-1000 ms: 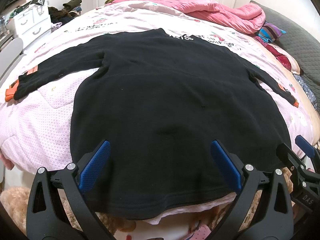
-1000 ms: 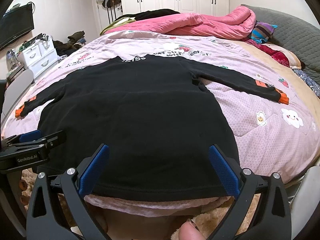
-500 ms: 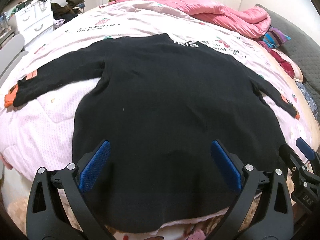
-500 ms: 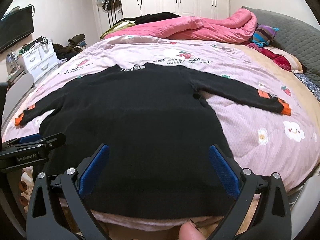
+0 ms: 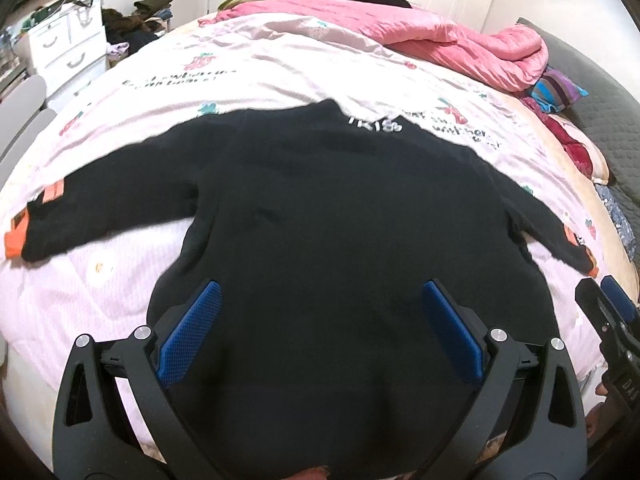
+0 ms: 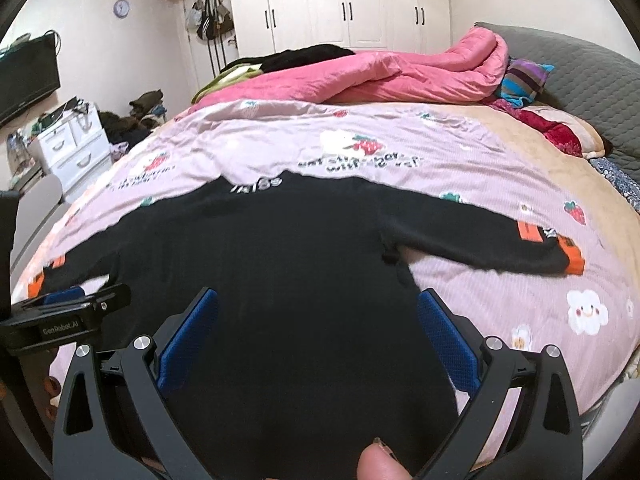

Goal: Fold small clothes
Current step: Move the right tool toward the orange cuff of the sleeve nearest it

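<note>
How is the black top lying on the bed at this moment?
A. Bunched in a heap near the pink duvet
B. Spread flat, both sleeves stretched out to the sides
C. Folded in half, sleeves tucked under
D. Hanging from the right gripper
B: the black top lies flat on the bed cover, with both orange-cuffed sleeves spread out sideways.

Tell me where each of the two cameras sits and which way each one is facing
Left wrist: sits on the left hand-held gripper, facing across the bed toward the pink comforter; its open blue fingers frame the black sweater; the right hand-held gripper shows at the right edge.
Right wrist: sits on the right hand-held gripper, facing the same way toward the wardrobe; the left hand-held gripper shows at left, a fingertip below.
Shared: sweater, comforter, white drawers.
</note>
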A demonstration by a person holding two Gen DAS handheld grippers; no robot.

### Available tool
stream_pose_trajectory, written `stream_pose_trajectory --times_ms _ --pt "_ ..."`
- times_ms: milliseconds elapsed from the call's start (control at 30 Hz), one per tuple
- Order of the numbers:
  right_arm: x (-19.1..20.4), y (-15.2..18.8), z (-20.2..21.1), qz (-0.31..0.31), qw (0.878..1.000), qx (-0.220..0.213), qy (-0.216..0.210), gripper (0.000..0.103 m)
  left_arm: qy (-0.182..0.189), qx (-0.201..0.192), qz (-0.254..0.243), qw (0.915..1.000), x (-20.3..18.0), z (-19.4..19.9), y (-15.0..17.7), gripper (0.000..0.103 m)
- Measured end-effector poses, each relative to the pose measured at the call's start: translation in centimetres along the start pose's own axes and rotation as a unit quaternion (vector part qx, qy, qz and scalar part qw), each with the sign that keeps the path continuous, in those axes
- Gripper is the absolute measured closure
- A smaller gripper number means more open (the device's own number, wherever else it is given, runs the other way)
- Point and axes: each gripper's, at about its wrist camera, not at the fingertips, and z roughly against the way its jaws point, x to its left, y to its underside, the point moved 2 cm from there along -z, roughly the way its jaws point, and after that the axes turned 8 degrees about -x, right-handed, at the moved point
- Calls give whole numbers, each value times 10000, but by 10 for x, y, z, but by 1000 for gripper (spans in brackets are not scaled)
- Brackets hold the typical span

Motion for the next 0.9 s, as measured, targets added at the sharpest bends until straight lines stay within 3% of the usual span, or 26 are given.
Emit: stream_pose_trajectory --times_ms 500,900 --pt "-39 -62 -30 -418 9983 -305 269 4 151 -70 -288 9994 -36 -31 -52 9" --pt "-86 -76 -64 -948 9936 -258 551 4 226 -74 -590 9980 -73 -72 -79 9"
